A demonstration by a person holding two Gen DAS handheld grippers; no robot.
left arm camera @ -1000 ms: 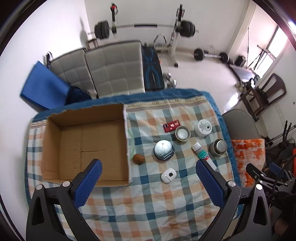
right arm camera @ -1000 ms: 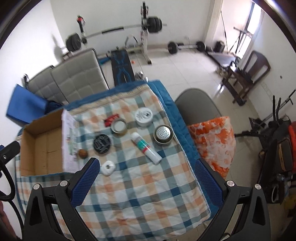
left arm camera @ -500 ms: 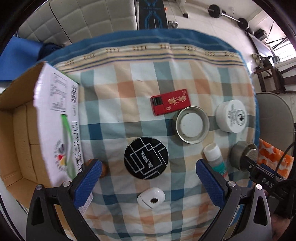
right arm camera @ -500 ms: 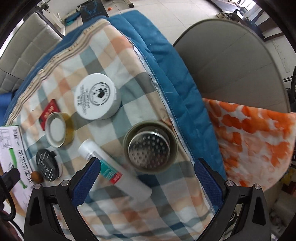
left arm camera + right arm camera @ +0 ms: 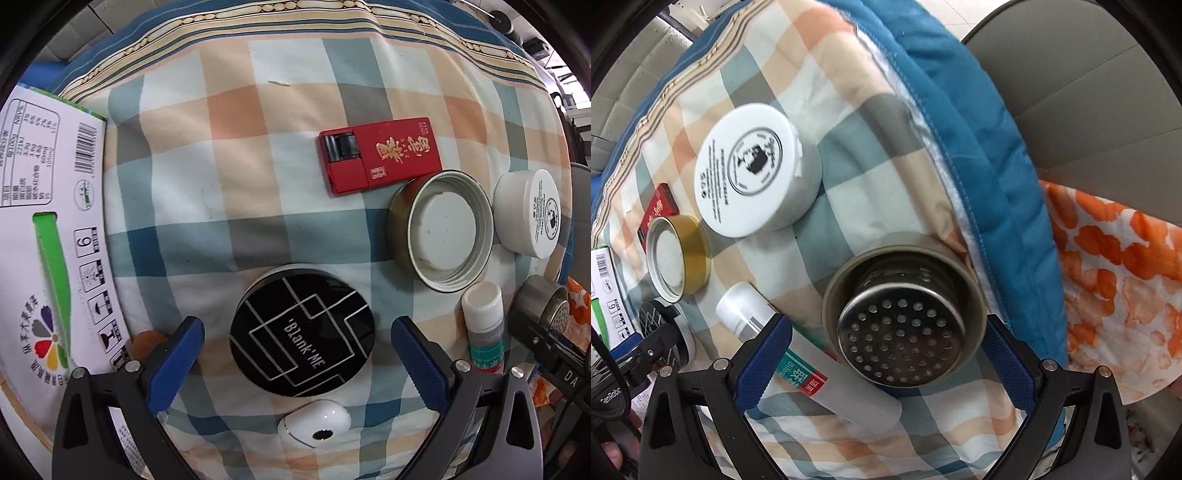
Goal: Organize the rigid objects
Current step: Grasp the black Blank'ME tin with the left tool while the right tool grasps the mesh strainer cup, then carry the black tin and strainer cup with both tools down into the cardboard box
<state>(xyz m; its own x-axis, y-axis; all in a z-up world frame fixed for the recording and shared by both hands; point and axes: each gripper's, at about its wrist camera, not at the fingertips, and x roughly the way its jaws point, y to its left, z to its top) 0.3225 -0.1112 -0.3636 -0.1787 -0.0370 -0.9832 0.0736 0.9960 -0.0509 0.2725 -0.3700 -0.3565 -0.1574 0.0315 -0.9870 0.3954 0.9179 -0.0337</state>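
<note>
we've got the left gripper (image 5: 297,347) spread wide around the round black compact (image 5: 302,332) and the right gripper (image 5: 888,341) equally wide around the perforated steel strainer cup (image 5: 901,317), both on the checked cloth (image 5: 229,155), ready for the printed cardboard box (image 5: 48,266)

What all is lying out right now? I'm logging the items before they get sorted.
Round compact: 1, black, between left gripper's fingers.
Earbud case: 1, white, nearer than compact.
Flat box: 1, red, beyond compact.
Jar lid: 1, gold, upturned, beside red box.
Cream jar: 1, white, far side.
Tube: 1, white, lying flat.
Metal strainer cup: 1, silver, cloth edge.
Nut-like ball: 1, brown, by carton.
Carton: 1, white printed flap, left.
Checked cloth: 1, underneath.
Left gripper: open.
Right gripper: open.
</note>
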